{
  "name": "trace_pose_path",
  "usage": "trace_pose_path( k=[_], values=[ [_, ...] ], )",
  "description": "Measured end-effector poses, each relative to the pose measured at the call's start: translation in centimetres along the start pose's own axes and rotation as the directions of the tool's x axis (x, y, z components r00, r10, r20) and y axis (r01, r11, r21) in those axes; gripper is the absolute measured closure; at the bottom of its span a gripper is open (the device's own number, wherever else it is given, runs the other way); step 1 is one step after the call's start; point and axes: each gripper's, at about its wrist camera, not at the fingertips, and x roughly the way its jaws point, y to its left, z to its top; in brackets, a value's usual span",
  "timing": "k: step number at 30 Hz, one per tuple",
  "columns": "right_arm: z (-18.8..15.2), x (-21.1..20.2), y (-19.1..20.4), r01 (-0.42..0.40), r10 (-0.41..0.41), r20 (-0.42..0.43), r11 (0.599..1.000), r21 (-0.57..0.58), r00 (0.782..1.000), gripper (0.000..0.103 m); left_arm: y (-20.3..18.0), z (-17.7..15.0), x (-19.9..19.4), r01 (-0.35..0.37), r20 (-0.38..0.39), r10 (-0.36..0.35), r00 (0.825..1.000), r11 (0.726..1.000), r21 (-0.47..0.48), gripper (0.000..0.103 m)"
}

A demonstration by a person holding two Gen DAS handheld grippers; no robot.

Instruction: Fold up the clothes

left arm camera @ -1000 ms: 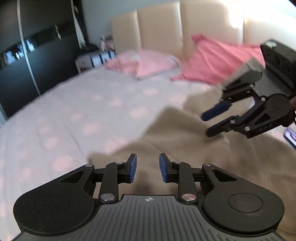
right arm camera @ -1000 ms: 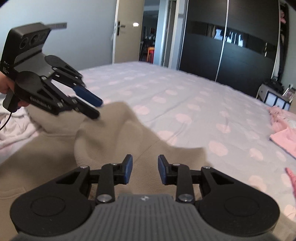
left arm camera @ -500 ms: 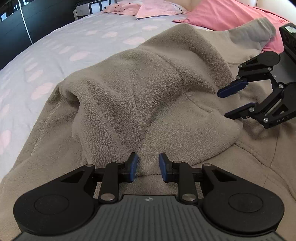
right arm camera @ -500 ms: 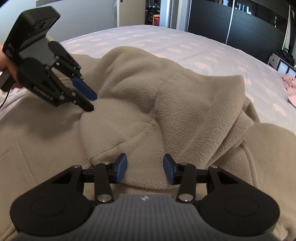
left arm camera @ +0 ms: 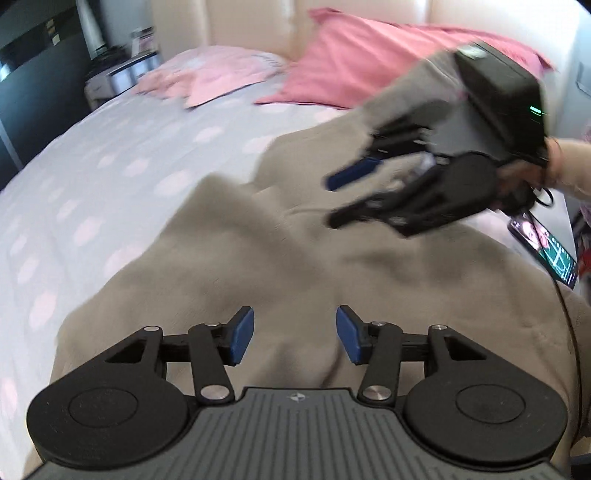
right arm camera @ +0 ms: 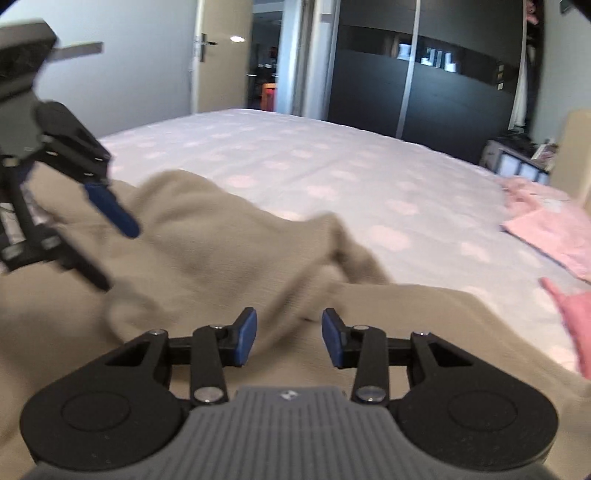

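My left gripper (left arm camera: 294, 335) opening over the beige fleece (left arm camera: 280, 258) spread on my bed (left arm camera: 110, 147), nothing pinched, my right gripper (right arm camera: 289, 338) closing, pads clear of cloth, both frames motion-blurred, fleece edges cut off, phone (left arm camera: 543, 245) partly hidden.

A fleece (left arm camera: 280, 236) lies rumpled on the bed (left arm camera: 110, 162); pillows (left arm camera: 354, 62) sit behind it at the headboard (left arm camera: 229, 22), a phone (left arm camera: 543, 247) beside it.
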Motion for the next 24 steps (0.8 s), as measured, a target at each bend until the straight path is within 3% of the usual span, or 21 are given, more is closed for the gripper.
trace_pose_path(
  k=[6,11,12,13,16,22,24],
  values=[
    [-0.6,1.9,-3.2,-0.013,0.013,-0.009,0.999,0.031,1.000,0.066,-4.4,0.8,6.4,-0.090,-0.107,0.098,0.989,0.993,0.076,0.055],
    [-0.8,3.2,-3.9,-0.065,0.065,0.004,0.998,0.025,0.998,0.065,-4.9,-0.1,9.3,-0.224,-0.177,0.247,0.953,0.965,0.139,0.059],
    [-0.7,3.4,-3.7,-0.069,0.069,0.000,0.998,0.004,0.998,0.065,-4.7,-0.2,9.6,-0.238,-0.184,0.260,0.948,0.962,0.134,0.067],
    [-0.5,3.6,-3.6,-0.075,0.075,-0.003,0.997,-0.011,0.997,0.065,-4.3,-0.3,9.6,-0.230,-0.191,0.249,0.949,0.966,0.115,0.078],
    [-0.1,4.4,-3.7,-0.104,0.104,-0.002,0.994,-0.024,0.995,0.065,-3.2,-0.5,8.9,-0.203,-0.198,0.207,0.958,0.978,0.038,0.095],
    [0.8,6.4,-3.9,-0.149,0.148,-0.032,0.989,-0.018,0.988,0.065,-1.8,-0.1,5.5,-0.167,-0.141,0.157,0.977,0.984,-0.063,0.097],
    [1.1,7.0,-4.5,-0.179,0.181,-0.027,0.983,0.044,0.983,0.064,-1.6,0.1,4.3,-0.163,-0.131,0.154,0.979,0.984,-0.065,0.097]
  ],
)
